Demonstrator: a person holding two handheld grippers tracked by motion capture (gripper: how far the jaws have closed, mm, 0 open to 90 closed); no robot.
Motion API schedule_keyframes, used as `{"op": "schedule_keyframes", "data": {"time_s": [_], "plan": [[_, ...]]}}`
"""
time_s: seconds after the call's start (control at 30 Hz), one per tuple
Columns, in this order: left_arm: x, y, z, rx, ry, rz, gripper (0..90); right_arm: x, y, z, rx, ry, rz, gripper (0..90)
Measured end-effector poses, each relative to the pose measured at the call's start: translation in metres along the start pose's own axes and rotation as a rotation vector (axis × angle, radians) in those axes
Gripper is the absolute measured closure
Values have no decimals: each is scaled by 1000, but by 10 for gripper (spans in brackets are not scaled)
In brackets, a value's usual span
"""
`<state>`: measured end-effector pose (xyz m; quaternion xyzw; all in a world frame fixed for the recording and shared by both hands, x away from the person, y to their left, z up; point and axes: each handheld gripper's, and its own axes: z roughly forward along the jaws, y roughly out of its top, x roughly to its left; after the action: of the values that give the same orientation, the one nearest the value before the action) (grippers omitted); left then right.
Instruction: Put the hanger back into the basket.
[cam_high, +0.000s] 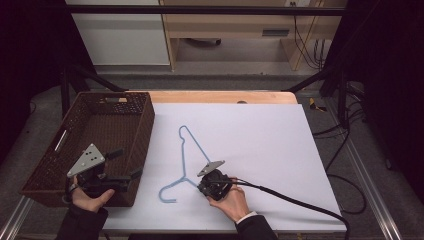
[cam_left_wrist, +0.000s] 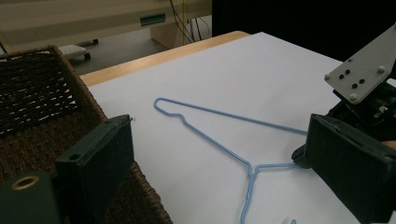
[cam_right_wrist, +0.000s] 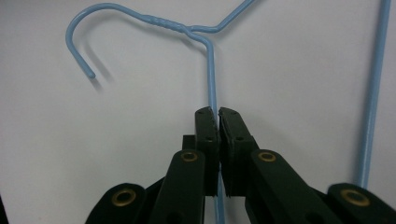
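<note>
Hanger: light blue wire hanger (cam_high: 186, 160) lying flat on the white sheet (cam_high: 260, 150), roughly mid-left of the table, hook end nearest the person, long bar running away toward the far side.
Right gripper: right gripper (cam_right_wrist: 218, 116) is clamped on one of the hanger's shoulder wires, just below the twisted neck. In the right gripper view the jaws are pinched together with the blue wire (cam_right_wrist: 211, 74) running straight between them. It sits low on the sheet at the near edge, hand wrapped around it, cable trailing off to the right.
Left gripper: left gripper (cam_high: 127, 165) has its jaws spread wide, nothing between them. It's over the near right corner of the basket, pointing toward the hanger.
Basket: dark brown woven basket (cam_high: 60, 165) on the left side of the table, right next to the white sheet.
Background: pale wood cabinets (cam_high: 225, 25) on the floor past the far edge of the table.
</note>
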<state>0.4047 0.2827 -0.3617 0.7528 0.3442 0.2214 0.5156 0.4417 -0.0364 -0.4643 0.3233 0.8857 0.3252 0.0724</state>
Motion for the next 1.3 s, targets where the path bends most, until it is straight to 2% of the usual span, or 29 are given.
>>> {"op": "schedule_keyframes", "data": {"time_s": [0.17, 0.23, 0.7, 1.0, 1.3], "plan": [[-4, 0, 3, 8, -12, 12, 77, 0, 3, -7, -28, 13, 6, 876], [-5, 0, 3, 9, -18, 12, 77, -2, 4, -11, -41, 16, -6, 877], [-17, -3, 15, 41, -64, 33, 69, -10, 7, -34, -127, 50, 34, 877], [-23, -5, 17, 55, -97, 31, 54, -15, 8, -45, -171, 66, 48, 877], [-39, -13, 23, 99, -135, 56, 43, -19, 8, -57, -214, 64, 57, 877]]}}
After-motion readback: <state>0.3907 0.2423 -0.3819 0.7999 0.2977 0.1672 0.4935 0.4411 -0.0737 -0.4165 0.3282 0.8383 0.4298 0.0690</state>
